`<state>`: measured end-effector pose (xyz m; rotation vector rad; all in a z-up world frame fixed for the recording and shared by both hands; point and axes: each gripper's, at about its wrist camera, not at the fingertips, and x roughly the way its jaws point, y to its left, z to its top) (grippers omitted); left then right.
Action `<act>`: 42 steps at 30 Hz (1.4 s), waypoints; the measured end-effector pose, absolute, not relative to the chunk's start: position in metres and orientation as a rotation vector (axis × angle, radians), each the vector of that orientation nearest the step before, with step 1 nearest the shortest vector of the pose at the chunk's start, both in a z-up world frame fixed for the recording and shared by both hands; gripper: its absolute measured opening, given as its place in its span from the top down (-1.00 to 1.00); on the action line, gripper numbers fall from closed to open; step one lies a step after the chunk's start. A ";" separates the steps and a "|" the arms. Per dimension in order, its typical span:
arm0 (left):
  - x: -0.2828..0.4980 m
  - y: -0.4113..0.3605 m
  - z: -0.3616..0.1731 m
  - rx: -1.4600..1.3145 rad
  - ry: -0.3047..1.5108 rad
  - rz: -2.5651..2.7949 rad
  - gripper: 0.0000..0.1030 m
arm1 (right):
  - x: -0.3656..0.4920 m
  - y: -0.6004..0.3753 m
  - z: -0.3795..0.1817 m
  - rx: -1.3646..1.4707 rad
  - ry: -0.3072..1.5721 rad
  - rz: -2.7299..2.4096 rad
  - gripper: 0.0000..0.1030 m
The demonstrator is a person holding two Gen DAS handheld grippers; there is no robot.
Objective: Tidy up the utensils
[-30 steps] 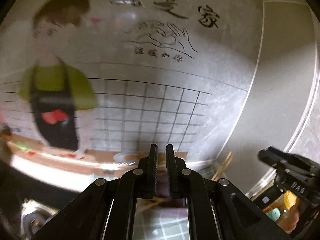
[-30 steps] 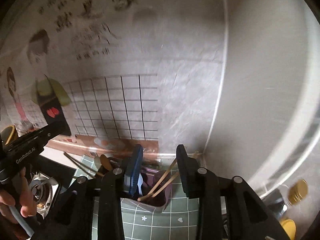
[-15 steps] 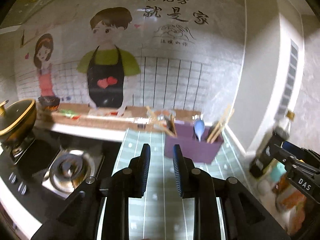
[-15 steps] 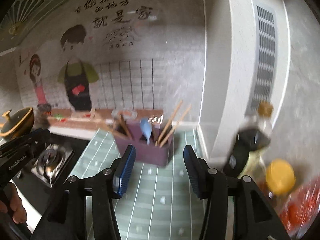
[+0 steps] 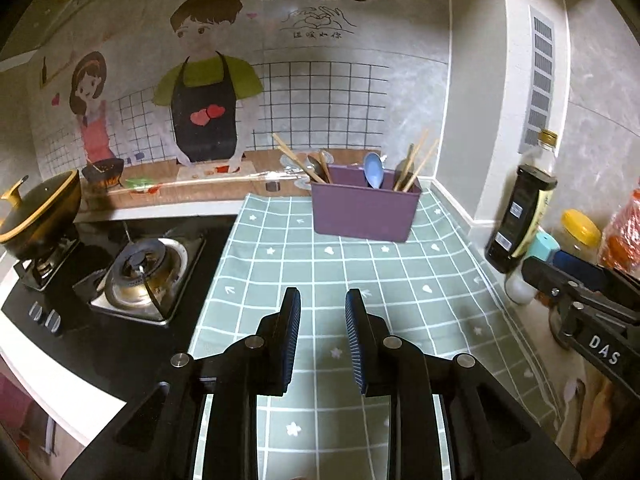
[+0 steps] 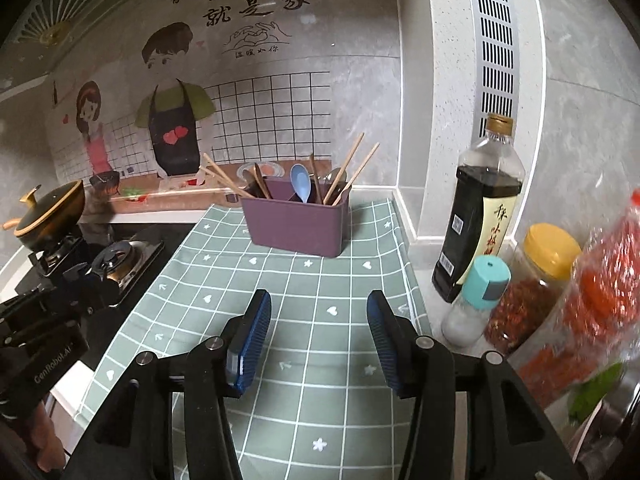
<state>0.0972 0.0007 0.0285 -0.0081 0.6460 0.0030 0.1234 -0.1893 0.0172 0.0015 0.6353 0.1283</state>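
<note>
- Both grippers are well back from the holder (image 5: 365, 210) now; a second ago they were right up at it against the wall, and the whole counter has come into view since.
- Left gripper (image 5: 322, 344): jaws spread, nothing between them, only mat (image 5: 360, 276) showing through the gap. A second ago they were nearly pressed together; they parted and have held that width since.
- Right gripper (image 6: 318, 340): jaws spread wider than the left, also bare. They widened over the same stretch.
- Holder stands at the back of the mat, near the wall corner, well apart from both grippers.
- In it: chopsticks (image 6: 352, 172) leaning at the right end, a blue spoon (image 6: 301, 184) in the middle, more chopsticks (image 6: 224, 178) and dark spoons splayed out at the left.
- The mat between grippers and holder has no loose utensil on it that I can spot.
- Bottles (image 6: 476, 216) and jars crowd the right edge; stove (image 5: 140, 276) and pot (image 5: 40, 212) to the left.
- My read: both hands have let go and backed off, so the sorting looks finished or close to it. The left bunch does lean out untidily, which may want a nudge.
</note>
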 end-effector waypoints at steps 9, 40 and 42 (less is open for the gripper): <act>0.088 -0.005 0.031 -0.011 0.644 -0.004 0.52 | 0.112 -0.187 0.012 -0.035 0.626 0.112 0.08; 0.094 -0.010 0.027 -0.021 0.661 -0.012 0.52 | 0.109 -0.188 0.011 -0.036 0.624 0.107 0.08; 0.094 -0.010 0.027 -0.022 0.661 -0.012 0.52 | 0.110 -0.189 0.011 -0.033 0.625 0.108 0.08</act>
